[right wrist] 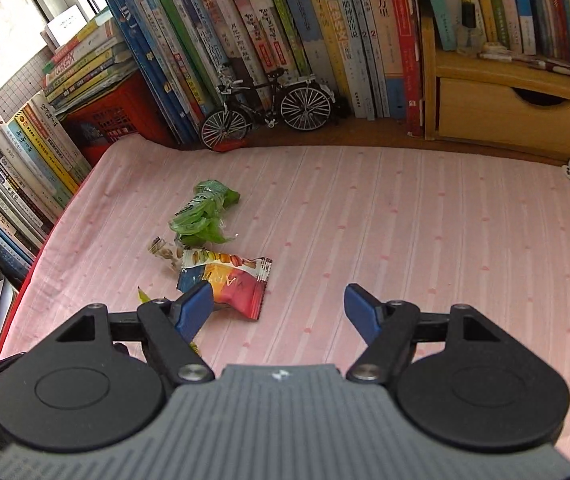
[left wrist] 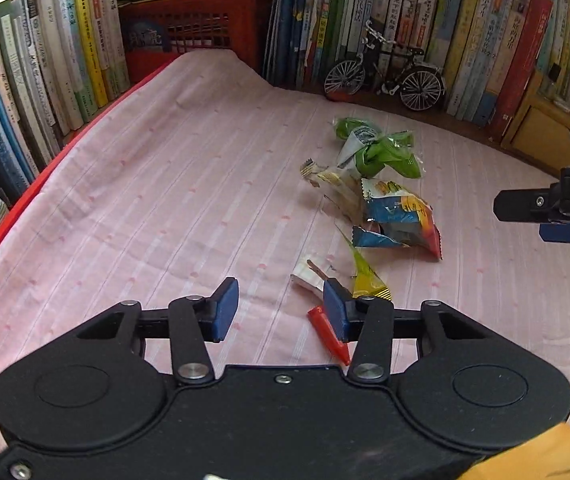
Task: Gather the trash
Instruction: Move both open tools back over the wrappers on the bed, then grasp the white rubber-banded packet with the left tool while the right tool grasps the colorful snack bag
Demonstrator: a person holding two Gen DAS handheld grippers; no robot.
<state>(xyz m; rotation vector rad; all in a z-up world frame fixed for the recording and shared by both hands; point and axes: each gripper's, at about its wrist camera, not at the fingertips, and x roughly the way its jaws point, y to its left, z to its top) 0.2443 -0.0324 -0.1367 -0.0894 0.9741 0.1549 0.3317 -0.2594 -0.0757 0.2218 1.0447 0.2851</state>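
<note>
While wrappers lie scattered, nothing is held.
Red wrapper (left wrist: 329, 334) is hidden partly by left gripper (left wrist: 281, 314) (half-open) — right gripper (right wrist: 279, 312) is spread wide.

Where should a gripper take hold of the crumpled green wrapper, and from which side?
Grip the green wrapper at its bunched, twisted middle, coming down from above. That part stands up off the pink cloth, so fingers can close around it; its flat ends probably offer less to pinch.
</note>
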